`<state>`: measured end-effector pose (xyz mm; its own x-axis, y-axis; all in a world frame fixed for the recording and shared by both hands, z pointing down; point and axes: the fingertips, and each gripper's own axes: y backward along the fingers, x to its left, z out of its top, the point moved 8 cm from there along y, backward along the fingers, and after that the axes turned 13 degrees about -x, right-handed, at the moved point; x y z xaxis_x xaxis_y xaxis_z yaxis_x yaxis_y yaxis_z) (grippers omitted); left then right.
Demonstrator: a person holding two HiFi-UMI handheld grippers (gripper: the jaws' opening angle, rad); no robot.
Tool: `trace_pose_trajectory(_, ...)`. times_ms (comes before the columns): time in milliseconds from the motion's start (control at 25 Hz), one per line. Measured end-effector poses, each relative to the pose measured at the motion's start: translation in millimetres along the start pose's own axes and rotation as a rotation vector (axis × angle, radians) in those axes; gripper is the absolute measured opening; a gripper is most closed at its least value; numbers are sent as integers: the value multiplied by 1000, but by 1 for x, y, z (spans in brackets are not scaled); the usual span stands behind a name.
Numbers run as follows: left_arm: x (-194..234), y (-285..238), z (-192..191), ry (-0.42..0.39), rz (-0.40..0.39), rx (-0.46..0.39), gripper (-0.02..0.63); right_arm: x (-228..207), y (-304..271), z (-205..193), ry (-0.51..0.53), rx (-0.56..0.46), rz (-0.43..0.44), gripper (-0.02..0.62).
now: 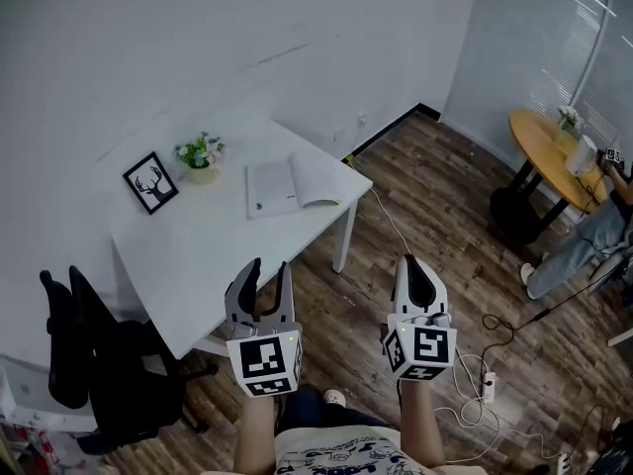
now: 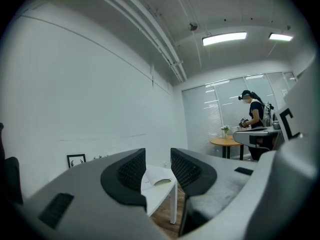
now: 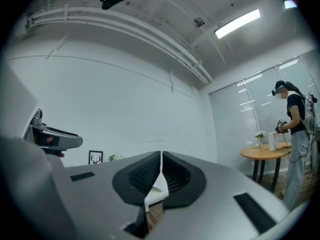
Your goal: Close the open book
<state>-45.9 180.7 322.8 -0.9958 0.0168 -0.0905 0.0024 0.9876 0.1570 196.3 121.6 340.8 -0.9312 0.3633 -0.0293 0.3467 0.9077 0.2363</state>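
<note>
The open book lies on the right end of the white table, pages up and one leaf arched. My left gripper hovers at the table's near edge, well short of the book, its jaws open and empty. Through the gap in the left gripper view the book shows far ahead. My right gripper hangs over the wood floor, right of the table, with its jaws shut on nothing. In the right gripper view only a thin slit parts them, and the book peeks out below.
A framed deer picture and a small potted plant stand on the table's far side. A black office chair sits at its left end. A round wooden table and a person are at the far right. Cables and a power strip lie on the floor.
</note>
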Motion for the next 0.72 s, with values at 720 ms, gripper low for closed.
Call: trace_pose_trajectory(720, 6, -72, -27, 15, -18, 18, 140, -21, -62, -27, 15, 17, -19, 34)
